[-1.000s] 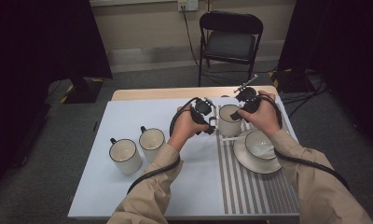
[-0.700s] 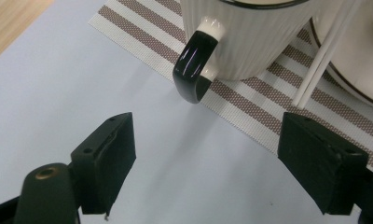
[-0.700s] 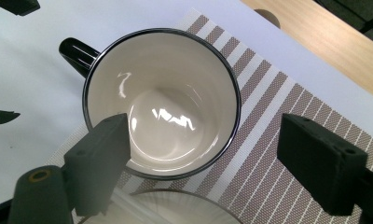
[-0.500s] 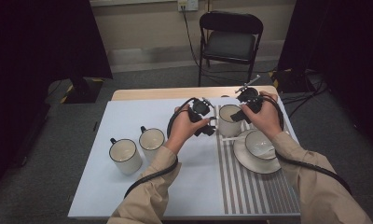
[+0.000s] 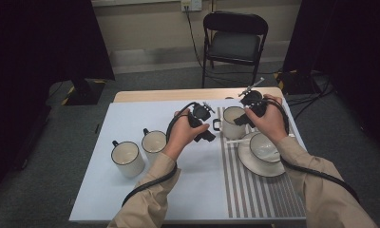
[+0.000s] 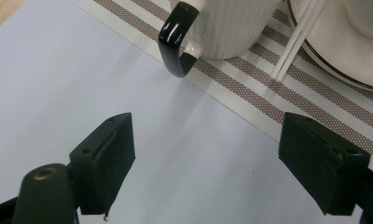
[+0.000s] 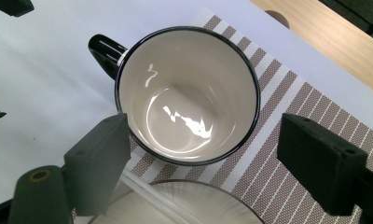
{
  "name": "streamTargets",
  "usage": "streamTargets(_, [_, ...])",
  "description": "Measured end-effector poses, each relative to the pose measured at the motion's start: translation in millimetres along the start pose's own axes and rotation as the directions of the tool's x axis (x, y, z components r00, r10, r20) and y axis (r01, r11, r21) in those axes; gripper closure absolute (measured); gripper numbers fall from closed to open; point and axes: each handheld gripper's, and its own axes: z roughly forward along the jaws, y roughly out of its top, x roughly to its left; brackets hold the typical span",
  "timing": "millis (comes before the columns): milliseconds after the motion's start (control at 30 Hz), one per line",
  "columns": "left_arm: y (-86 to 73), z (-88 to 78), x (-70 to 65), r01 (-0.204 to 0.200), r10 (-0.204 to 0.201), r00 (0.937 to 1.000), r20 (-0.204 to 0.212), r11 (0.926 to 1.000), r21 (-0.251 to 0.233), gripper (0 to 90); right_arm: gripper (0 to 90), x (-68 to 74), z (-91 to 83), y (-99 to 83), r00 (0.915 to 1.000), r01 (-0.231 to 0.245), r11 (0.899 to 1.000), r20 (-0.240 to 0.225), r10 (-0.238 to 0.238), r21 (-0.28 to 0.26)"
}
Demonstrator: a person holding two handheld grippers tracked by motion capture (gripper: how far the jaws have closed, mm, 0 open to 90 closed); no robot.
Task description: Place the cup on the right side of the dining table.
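Ribbed mug [image 5: 233,122] upright on the striped placemat [image 5: 259,185], just beside the plate [image 5: 247,161] bearing a white straw [image 6: 296,39]. Both grippers, left [image 5: 212,137] and right [image 5: 240,119], stand open, empty. Risk: closing jaws could nudge the mug's handle [image 6: 175,44], tipping it, or knock the straw away.
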Motion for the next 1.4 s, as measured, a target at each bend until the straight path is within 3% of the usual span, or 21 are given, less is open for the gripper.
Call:
streamTargets(433, [-10.6,-2.2,-4.6,-0.01,0.01,0.9996,0.025,0.9999,0.006,18.8,16.7,6.0,-3.1,-3.1,0.9999,-0.008,1.0,-0.013,0.008,0.005])
streamTargets(933, [-20.9,-2.3,-7.6,0.025,-0.025,0.9992,0.031,0.9997,-0.002,18.9,16.8,13.9,-4.1,-3.4,0.9997,0.014,1.0,-0.018,-0.014,0.019])
streamTargets(1400, [-24.0,-1.9,-13.4,0.005,-0.005,0.9986,0.052,1.0,0.004,18.9,16.8,16.7,-5.7,-8.7,0.9993,0.024,0.999,-0.031,-0.023,0.028])
